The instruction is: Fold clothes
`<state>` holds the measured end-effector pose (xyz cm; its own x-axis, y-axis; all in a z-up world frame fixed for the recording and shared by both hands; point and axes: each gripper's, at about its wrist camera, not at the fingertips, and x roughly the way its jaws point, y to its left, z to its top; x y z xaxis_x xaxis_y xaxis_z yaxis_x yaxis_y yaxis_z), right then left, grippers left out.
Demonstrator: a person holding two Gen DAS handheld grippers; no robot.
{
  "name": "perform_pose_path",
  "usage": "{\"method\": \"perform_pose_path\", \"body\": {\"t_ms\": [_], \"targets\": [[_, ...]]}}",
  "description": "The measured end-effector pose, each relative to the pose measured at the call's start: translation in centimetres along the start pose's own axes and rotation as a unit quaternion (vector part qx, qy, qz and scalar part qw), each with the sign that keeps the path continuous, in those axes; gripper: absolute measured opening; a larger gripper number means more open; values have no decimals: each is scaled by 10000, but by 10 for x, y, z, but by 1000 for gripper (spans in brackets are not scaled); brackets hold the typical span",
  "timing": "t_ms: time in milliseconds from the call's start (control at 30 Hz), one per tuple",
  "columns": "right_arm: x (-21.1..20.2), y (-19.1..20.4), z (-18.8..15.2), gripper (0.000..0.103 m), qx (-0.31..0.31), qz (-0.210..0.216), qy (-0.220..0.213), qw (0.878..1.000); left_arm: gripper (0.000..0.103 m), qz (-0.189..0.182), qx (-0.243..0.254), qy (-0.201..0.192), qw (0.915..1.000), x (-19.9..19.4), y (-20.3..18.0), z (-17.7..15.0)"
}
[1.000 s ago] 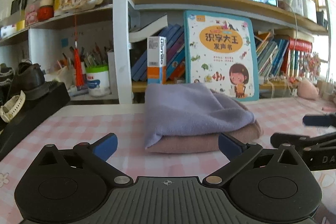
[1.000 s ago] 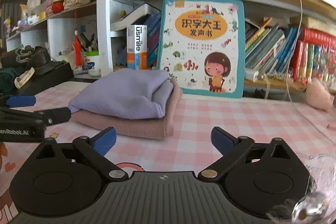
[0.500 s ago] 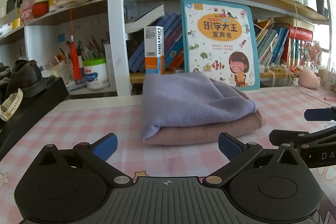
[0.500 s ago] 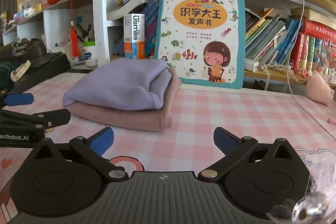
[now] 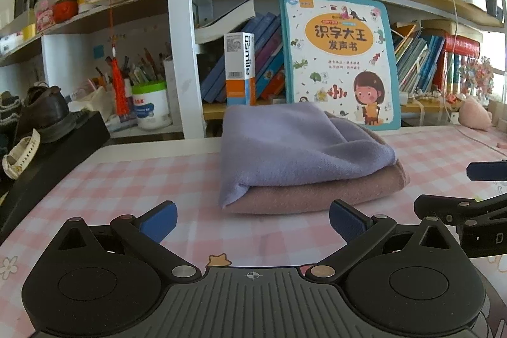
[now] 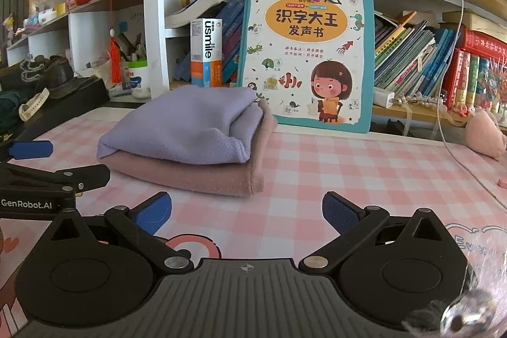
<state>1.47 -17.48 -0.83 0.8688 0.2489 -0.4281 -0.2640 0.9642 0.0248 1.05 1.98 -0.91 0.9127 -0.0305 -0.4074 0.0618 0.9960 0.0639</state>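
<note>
2 folded cloths stacked on a pink checked table [image 5: 126, 179], both grippers spread and holding nothing.

The purple cloth [image 5: 294, 144] lies on the pink cloth [image 5: 317, 192], ahead of the left gripper [image 5: 252, 219] and right gripper [image 6: 245, 209]. A picture book [image 5: 340, 59] stands behind. Only the left view shows a star sticker [image 5: 218, 260].

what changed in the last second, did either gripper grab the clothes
No grab. Both the left gripper and right gripper crept slightly closer to the stack, which now looms a bit larger in both views. Unchanged: both open and empty, purple cloth folded on the pink cloth, book upright behind.
</note>
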Motion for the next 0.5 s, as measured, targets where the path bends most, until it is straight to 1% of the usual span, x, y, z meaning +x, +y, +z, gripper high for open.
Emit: {"method": "perform_pose_path", "body": {"t_ms": [500], "targets": [[-1,0,-1,102,-20,54,-22,10000,103,47,-27,21,10000,0,1,1]]}}
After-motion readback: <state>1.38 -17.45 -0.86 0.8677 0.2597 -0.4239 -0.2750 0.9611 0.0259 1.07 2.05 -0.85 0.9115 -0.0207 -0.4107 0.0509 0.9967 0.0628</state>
